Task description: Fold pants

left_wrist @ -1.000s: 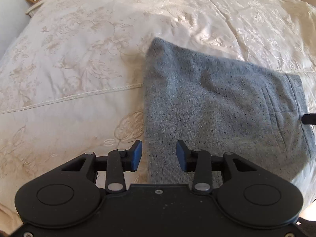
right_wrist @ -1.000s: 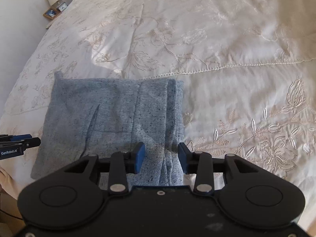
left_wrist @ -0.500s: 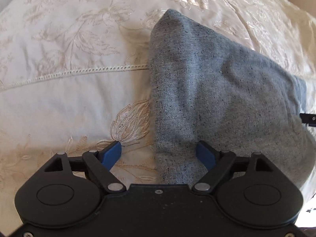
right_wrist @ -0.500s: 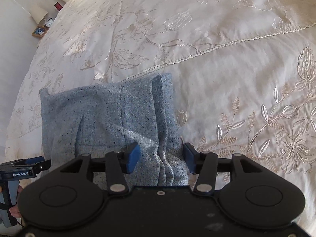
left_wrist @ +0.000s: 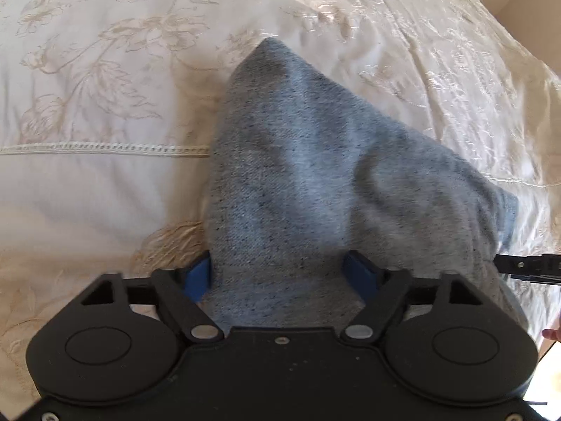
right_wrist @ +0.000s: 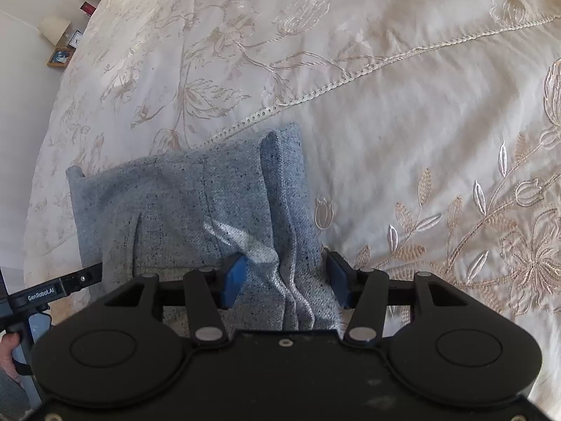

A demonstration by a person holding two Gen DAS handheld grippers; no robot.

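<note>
The grey folded pants (left_wrist: pixel 315 175) lie on the cream embroidered bedspread (left_wrist: pixel 87 193). My left gripper (left_wrist: pixel 278 273) points down over their near left corner. Its jaws are closing with the cloth between the blue pads (left_wrist: pixel 200 277), which are not pinching it. In the right wrist view the pants (right_wrist: pixel 168 210) show their layered end at the right. My right gripper (right_wrist: pixel 285 279) straddles that end, jaws closing, cloth between the pads but not squeezed. The left gripper (right_wrist: pixel 52 289) shows at the pants' left edge.
The bedspread (right_wrist: pixel 420 122) stretches far beyond the pants on all sides. A nightstand with a lamp and picture frames (right_wrist: pixel 59 45) stands off the bed's far left corner. A person's hand (right_wrist: pixel 8 351) holds the left gripper's handle.
Both grippers have sunk closer to the pants and rolled a little. Their jaws opened wider and now stand on either side of the cloth's near corners.
</note>
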